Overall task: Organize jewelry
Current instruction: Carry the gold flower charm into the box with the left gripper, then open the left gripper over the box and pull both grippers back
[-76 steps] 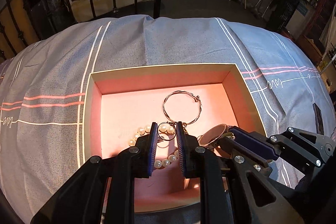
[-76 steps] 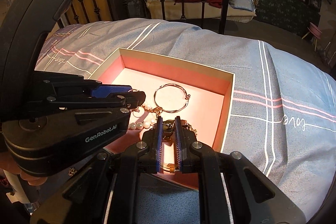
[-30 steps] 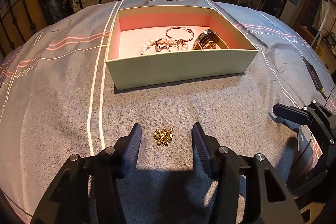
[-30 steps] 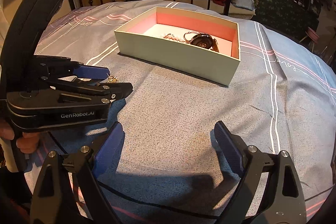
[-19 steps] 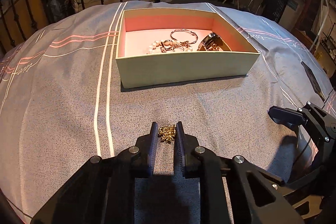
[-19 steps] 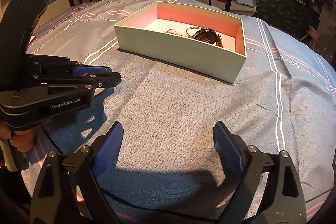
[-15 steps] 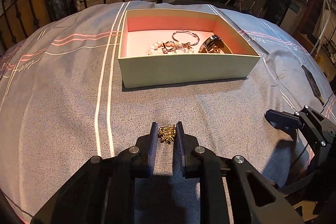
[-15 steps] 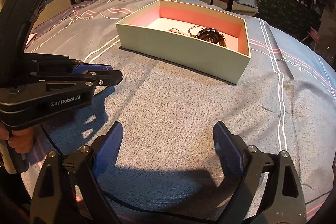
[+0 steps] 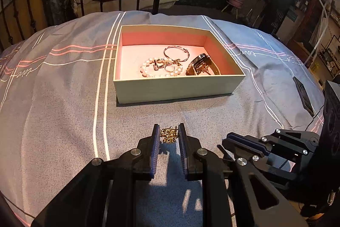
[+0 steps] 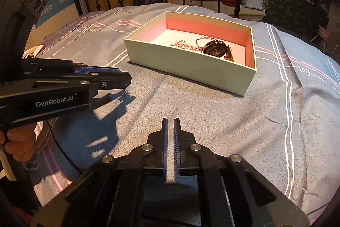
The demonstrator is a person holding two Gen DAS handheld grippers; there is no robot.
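The gold brooch (image 9: pixel 169 135) is sitting pinched between the left gripper (image 9: pixel 169 133) pads, above the bedspread (image 9: pixel 63 112). The box (image 9: pixel 178 86) is lying at twelve o'clock. The right gripper (image 10: pixel 170 121) is nearly closed, gripping nothing.

We see matte black grippers: left gripper (image 9: pixel 168 133) and right gripper (image 10: pixel 170 123) have blue ribbed pads (image 9: pixel 155 142), silver screws (image 9: pixel 136 151), white "GenRobot.AI" lettering (image 10: pixel 54 102), and bare-skinned fingers (image 10: pixel 18 145) on the handle.
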